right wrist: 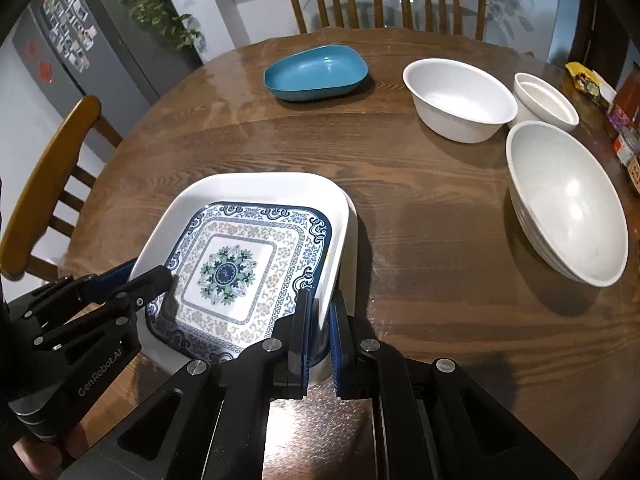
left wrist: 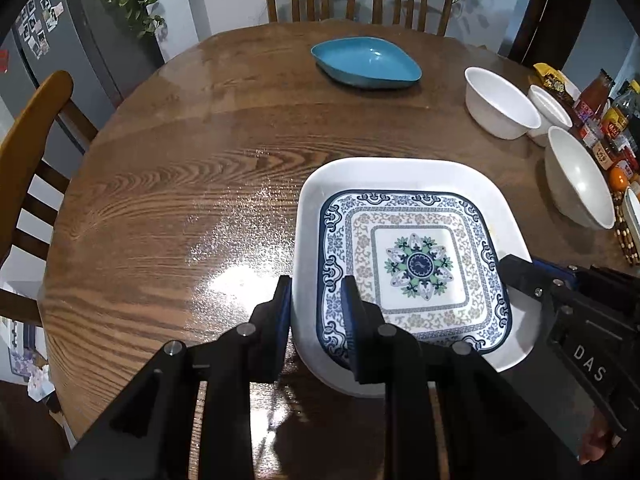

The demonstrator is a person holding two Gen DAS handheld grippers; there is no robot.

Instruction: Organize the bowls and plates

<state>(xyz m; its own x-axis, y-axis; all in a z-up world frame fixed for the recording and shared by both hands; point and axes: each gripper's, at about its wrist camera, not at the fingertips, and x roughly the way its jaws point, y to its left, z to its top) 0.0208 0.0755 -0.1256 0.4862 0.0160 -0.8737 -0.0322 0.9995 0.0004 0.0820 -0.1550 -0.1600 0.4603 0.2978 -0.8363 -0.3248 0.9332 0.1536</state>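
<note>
The white square dish sits low and centre-right in the left wrist view, on the wooden surface, with the blue-patterned plate nested inside it. The left claw straddles the dish's left rim, one finger either side, seemingly clamped on it. The right claw pinches the opposite rim of the dish, closed on it. Toward the top lies a teal dish; three white bowls cluster at the upper right.
</note>
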